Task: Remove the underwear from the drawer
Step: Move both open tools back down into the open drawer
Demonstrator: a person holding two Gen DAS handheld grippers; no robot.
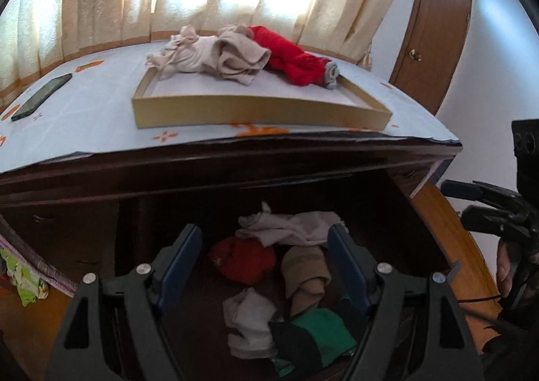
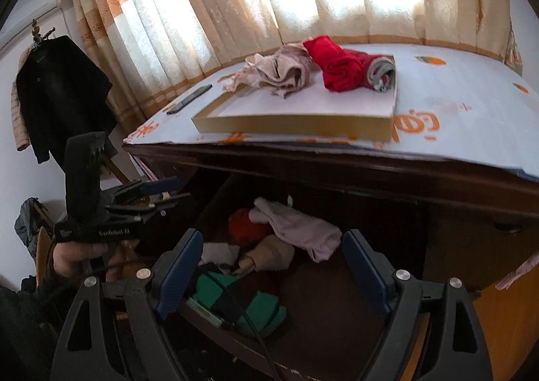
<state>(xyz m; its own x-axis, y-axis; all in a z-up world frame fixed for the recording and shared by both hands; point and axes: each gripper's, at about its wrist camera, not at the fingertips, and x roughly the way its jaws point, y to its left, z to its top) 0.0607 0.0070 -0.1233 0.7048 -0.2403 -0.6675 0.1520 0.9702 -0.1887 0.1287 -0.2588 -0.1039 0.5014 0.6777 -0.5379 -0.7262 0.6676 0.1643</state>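
Left wrist: open drawer (image 1: 448, 212) rim flanking spread left gripper (image 1: 266, 246)

Home bedroom, curtains (image 2: 235, 10), dresser w/ clothes (image 1: 235, 165)

Soft crumpled cloth underwear (image 1: 269, 266) lies in a dark, polished wood drawer (image 1: 434, 212). The tray (image 1: 259, 113) looks like matt gold card. Both tools are matt black plastic.

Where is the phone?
The phone lies flat on the dresser top, left of the shallow gold tray in the left wrist view, near the curtain.
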